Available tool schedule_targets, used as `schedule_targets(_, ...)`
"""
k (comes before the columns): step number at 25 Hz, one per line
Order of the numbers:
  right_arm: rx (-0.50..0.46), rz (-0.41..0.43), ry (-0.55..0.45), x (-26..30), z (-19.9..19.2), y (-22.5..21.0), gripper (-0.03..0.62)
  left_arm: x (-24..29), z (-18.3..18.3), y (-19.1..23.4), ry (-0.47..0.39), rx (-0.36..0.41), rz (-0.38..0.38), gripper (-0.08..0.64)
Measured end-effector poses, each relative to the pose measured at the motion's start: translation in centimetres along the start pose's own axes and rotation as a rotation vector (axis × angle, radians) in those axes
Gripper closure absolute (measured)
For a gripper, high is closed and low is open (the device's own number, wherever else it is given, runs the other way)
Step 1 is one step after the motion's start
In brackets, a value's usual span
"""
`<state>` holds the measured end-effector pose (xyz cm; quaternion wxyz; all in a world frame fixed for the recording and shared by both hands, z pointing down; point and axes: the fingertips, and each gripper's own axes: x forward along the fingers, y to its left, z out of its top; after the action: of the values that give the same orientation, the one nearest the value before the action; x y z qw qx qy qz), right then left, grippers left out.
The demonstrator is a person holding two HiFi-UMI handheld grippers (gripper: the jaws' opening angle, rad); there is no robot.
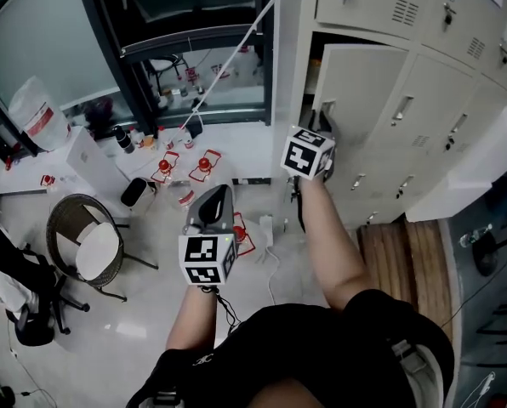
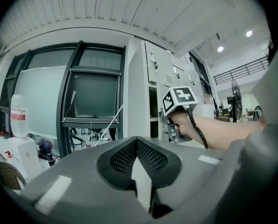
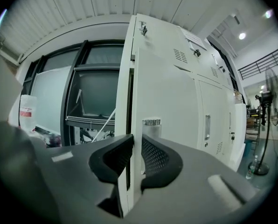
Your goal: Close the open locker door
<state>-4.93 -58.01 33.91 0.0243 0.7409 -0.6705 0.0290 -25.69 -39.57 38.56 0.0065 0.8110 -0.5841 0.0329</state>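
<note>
The right gripper is clamped on the free edge of the one open locker door — the edge is pinched between its two dark ribbed pads. The left gripper is held away from the lockers, jaws together, nothing between them. Two grippers are counted, and one door ajar. The door is seen pale grey and plain-faced, with a small metal plate near its edge — at the left end of the locker bank, beside the window.

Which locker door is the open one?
The locker door under the top one in the column nearest the window: it stands ajar, edge in the right claw; the rest sit flush.
</note>
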Motion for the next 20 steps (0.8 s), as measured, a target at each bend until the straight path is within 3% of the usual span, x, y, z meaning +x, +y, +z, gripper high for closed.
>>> schedule_targets(7, 0.011, -0.021, 0.034, 2.7, 0.0, 1.0, 0.525, -1.3, -0.5, 1.9, 0.016, 0.001, 0.055, 0.558)
schedule_targets(20, -0.009, 0.021, 0.050, 6.6, 0.5, 2.2, 0.528, -1.2, -0.9, 2.7, 0.046, 0.008, 0.114, 0.559)
